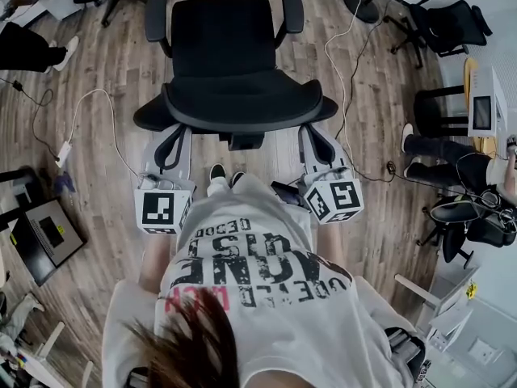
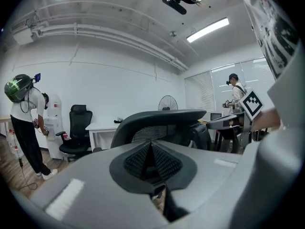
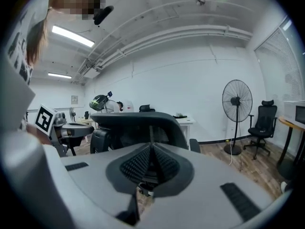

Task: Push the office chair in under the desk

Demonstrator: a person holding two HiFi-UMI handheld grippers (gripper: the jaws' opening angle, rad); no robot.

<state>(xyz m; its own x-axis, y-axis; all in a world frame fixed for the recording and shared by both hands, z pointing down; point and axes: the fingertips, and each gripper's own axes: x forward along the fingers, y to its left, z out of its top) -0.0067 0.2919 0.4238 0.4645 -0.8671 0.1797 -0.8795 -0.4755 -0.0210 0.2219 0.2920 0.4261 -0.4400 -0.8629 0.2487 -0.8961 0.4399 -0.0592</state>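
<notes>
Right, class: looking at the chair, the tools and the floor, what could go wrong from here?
1. A white cable and another cable lie on the floor on either side of the office chair; its wheels might snag them.
2. The left tool and right tool are shut at the curved backrest, so they may slip off it when pushing.
</notes>
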